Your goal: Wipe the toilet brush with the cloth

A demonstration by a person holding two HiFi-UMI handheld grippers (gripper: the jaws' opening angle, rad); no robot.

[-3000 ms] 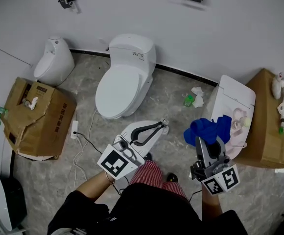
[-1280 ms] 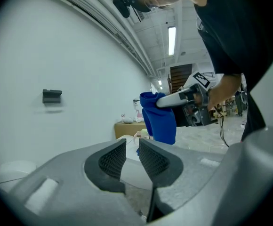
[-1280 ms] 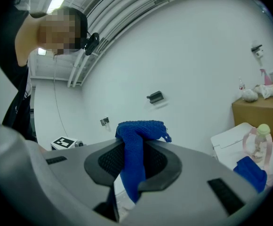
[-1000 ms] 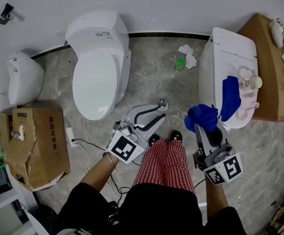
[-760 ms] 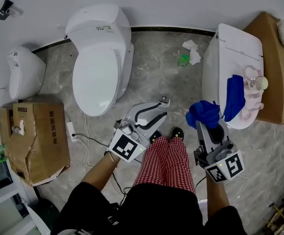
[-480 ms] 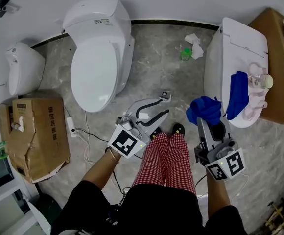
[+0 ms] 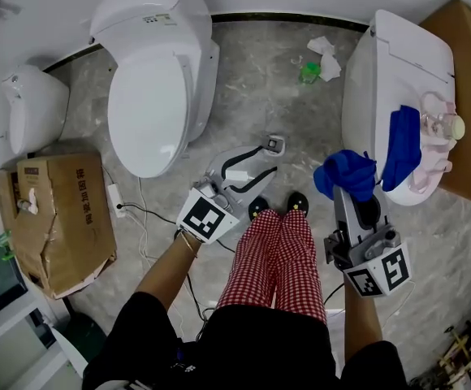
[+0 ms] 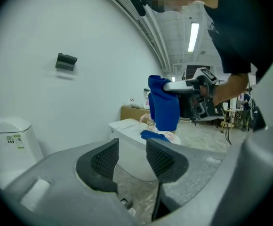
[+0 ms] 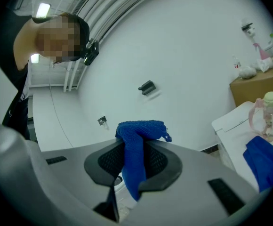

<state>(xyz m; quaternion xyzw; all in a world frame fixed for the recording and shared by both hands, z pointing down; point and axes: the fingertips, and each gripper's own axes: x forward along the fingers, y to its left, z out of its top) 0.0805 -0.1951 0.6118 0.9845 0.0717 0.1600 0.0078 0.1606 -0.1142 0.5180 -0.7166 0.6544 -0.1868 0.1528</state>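
Between the jaws of the right tool [image 9: 133,155]: a blue cloth [image 7: 345,175], clamped, with a bunch standing above the pads and a tail hanging below. Grip looks secure.

Left tool [image 8: 132,150]: jaws apart, just been opening, nothing between the pads. It points across the floor toward the right-hand side.

Beyond and to the right of the right tool stands a closed white toilet [image 7: 382,63]. On its lid lie a second blue cloth [image 7: 404,145] and, touching it on the far side, a pink item with a pale knob, judged to be the toilet brush [image 7: 438,132]. Bristles not made out.

Key relation: the brush lies right of and past the cloth-bearing tool, near it; the left tool is well apart, on the other side of the person's legs [image 7: 276,250]. In the head view the pink body seems to run lengthwise along the lid, though its exact long axis is unclear.

Judgement: wiping not yet begun. The right tool is the nearer one to carry the cloth over; the empty left tool would likely be needed to steady the brush.
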